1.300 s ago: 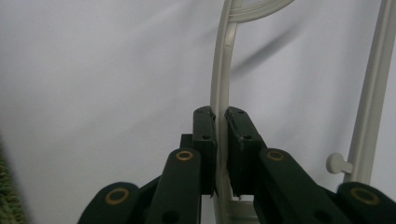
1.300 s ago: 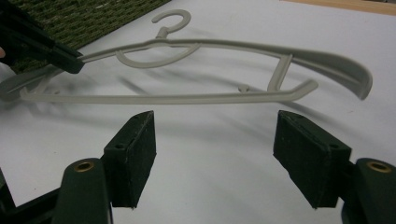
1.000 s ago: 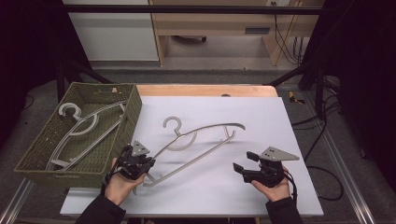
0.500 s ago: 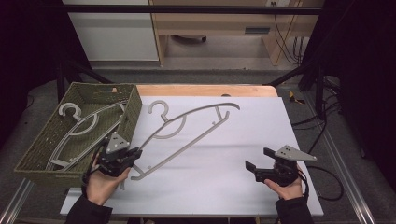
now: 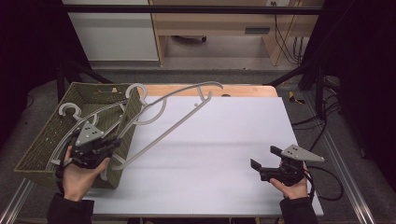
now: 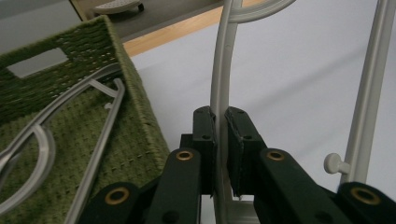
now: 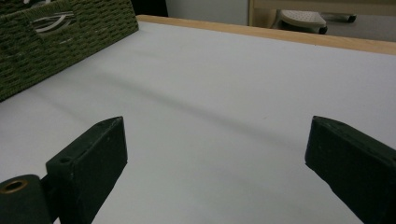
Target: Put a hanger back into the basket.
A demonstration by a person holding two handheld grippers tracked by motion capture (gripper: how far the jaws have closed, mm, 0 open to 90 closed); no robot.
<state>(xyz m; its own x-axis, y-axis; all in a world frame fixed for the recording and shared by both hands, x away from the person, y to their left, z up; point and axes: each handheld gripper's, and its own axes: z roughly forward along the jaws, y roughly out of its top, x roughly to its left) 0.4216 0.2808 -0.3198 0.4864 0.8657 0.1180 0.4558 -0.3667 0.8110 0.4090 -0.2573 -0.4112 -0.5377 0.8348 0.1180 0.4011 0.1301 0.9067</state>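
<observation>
A pale grey plastic hanger (image 5: 182, 117) hangs tilted above the white table, its hook (image 5: 140, 88) over the basket's far right corner. My left gripper (image 5: 116, 142) is shut on the hanger's curved arm (image 6: 219, 70) near one end, above the right wall of the green woven basket (image 5: 32, 165). In the left gripper view the pads (image 6: 205, 135) press that arm from both sides. A second grey hanger (image 5: 70, 110) lies inside the basket. My right gripper (image 5: 265, 157) stands open low over the table at the front right; its jaws have just been opening, with nothing between them (image 7: 217, 140).
The white table top (image 5: 224, 140) stretches between the two grippers, with a wooden strip (image 5: 243, 91) along its far edge. The basket (image 7: 60, 46) takes up the left side. Black frame bars and cables run beyond the table's right edge.
My left gripper has lifted the hanger and carried it left and away, so it now hangs over the basket's edge. The right gripper has drifted slightly right and its jaws have spread wider.
</observation>
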